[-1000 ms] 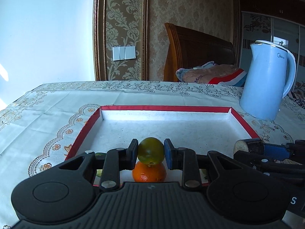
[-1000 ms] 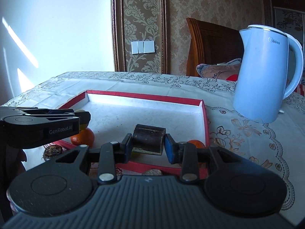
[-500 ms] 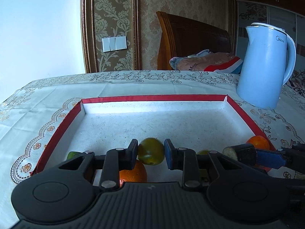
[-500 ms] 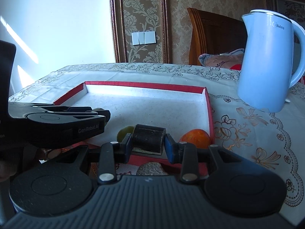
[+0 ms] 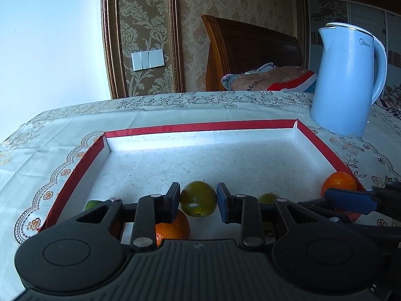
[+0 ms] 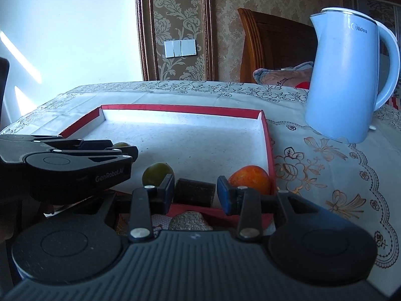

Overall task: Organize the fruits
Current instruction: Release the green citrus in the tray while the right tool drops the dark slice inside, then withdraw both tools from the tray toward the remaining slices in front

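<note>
the left gripper (image 5: 198, 202) hangs low over the near edge of the red-rimmed tray (image 5: 200, 126), and a green fruit (image 5: 198, 202) sits between its fingers; a thin gap shows on each side, so the pads look just off it rather than pressing. an orange (image 5: 173, 227) lies just below and nearer, partly hidden by the left finger. the right gripper (image 6: 196, 192) is at the tray's near right part with a dark cut piece (image 6: 195, 192) between its fingers; its jaws are opening, and a gap shows on the right side. another green fruit (image 6: 157, 171) lies just left of it, a second orange (image 6: 250, 179) just right, in the tray's near right corner. a blue kettle (image 6: 348, 75) stands far right on the tablecloth (image 6: 325, 175).
</note>
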A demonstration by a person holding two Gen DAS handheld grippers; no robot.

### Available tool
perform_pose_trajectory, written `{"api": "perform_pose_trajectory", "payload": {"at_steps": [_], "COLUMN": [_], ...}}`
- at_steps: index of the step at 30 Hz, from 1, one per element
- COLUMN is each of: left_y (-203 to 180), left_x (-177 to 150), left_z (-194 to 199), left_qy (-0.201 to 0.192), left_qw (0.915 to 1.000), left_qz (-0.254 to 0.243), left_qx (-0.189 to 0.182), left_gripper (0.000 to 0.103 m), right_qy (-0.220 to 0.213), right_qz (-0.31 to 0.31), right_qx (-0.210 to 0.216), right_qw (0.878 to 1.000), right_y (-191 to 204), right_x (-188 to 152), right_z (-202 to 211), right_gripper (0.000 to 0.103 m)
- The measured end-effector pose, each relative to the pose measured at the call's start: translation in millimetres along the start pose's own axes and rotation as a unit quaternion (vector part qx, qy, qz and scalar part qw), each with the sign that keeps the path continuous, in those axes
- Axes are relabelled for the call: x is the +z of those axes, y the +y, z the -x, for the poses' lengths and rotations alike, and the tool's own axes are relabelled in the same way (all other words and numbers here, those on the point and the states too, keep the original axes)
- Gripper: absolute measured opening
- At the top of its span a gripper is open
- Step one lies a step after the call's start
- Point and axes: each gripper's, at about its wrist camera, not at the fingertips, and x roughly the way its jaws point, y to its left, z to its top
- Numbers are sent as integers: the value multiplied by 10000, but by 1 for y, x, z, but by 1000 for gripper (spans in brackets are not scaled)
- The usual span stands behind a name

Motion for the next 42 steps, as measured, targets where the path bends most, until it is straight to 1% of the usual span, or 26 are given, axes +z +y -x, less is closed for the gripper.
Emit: {"api": "perform_pose_trajectory", "payload": {"at_steps": [4,5,7,8,9,11,14,16,20,22,26,27,28,31,34,37,42], "left_y": [5,7,9,9,9,9,11,14,31,43,62,68,72,88,96,100,99], "left_x": [1,1,1,2,1,1,2,1,-2,-6,-19,-23,-26,-38,-50,-59,-73], "left_z": [1,2,5,8,12,19,23,27,44,58,84,90,94,107,114,119,121], "left_qy": [17,8,-63,-117,-228,-403,-436,-443,-501,-556,-737,-764,-771,-736,-688,-650,-602], "left_qw": [9998,9998,9996,9996,9993,9988,9987,9985,9972,9956,9932,9928,9924,9922,9921,9933,9950], "left_qz": [144,177,225,252,295,278,251,294,553,745,809,798,812,843,841,793,682], "left_qx": [-115,-133,-154,-91,2,50,75,87,93,122,409,467,513,545,635,528,404], "left_gripper": [31,33,56,81,93,93,93,93,93,93,93,93,93,93,93,93,93], "right_qy": [-6,-10,-32,-43,-53,-99,-158,-206,-400,-392,-411,-419,-431,-373,-295,-254,-243], "right_qz": [-71,-94,-165,-183,-207,-259,-365,-453,-629,-766,-884,-878,-848,-702,-511,-455,-387], "right_qx": [0,9,37,37,39,35,49,69,77,115,228,270,295,352,363,347,185], "right_qw": [10000,10000,9999,9998,9998,9996,9992,9987,9972,9962,9950,9949,9950,9962,9976,9980,9988], "right_y": [-2,-3,-4,-4,-5,-5,-9,-11,-16,-20,-22,-20,-18,-9,0,3,2], "right_x": [0,0,0,0,0,-1,-2,-6,-12,-16,-24,-27,-29,-39,-47,-53,-54], "right_z": [1,2,4,5,6,9,15,20,35,40,54,58,62,71,79,84,86], "right_gripper": [37,37,39,39,39,39,39,42,42,42,43,49,52,52,52,52,52]}}
